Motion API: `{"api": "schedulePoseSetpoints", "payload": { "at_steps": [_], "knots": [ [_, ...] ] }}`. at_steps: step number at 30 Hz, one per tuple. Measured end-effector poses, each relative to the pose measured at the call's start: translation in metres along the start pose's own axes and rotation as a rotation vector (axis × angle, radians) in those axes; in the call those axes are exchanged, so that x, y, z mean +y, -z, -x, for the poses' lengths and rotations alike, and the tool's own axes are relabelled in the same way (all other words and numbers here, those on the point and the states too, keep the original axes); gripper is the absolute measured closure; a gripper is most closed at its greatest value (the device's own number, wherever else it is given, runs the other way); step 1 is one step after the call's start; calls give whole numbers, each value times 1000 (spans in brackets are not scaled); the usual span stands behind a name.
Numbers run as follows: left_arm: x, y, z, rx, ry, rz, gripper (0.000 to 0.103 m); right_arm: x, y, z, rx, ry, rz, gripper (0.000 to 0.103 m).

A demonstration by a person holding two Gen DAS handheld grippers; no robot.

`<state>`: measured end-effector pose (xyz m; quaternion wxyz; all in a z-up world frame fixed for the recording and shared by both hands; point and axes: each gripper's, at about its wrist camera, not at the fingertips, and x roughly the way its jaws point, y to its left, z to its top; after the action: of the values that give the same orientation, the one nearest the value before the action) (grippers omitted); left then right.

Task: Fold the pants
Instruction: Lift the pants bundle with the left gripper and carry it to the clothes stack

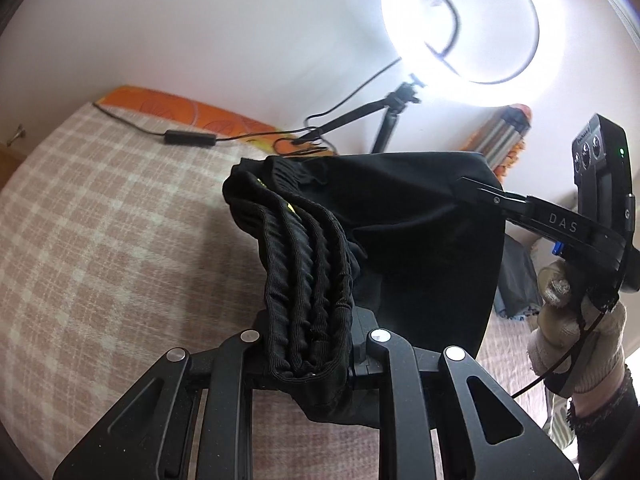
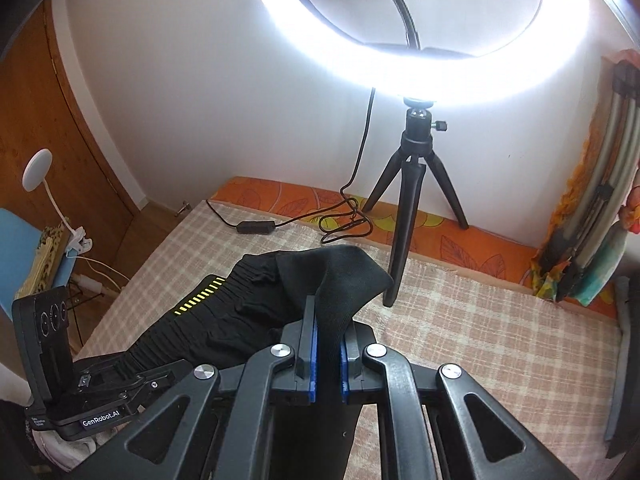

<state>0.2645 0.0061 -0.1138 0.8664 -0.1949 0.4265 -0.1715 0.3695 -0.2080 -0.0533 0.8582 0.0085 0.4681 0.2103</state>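
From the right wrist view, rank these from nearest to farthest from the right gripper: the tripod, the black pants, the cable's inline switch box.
1. Black pants: clamped in the right gripper, draping left.
2. Tripod: its front leg lands on the checked blanket just beyond the pants, slightly right.
3. Inline switch box: farther back, left, near the orange edge.

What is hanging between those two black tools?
The black pants. In the left wrist view they stretch from the left tool, clamped on the bunched waistband, across to the right tool, which pinches the fabric's far edge.
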Motion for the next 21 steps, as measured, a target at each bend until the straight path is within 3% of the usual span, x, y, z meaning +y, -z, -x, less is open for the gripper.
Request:
{"api": "schedulePoseSetpoints", "payload": {
  "at_steps": [11, 21],
  "knots": [
    [-57, 1, -1, 1, 70, -80, 85, -24, 5, 53, -40, 44, 6, 98],
    [-157, -4, -37, 21, 181, -182, 85, -102, 15, 125, -98, 140, -48, 98]
  ]
}}
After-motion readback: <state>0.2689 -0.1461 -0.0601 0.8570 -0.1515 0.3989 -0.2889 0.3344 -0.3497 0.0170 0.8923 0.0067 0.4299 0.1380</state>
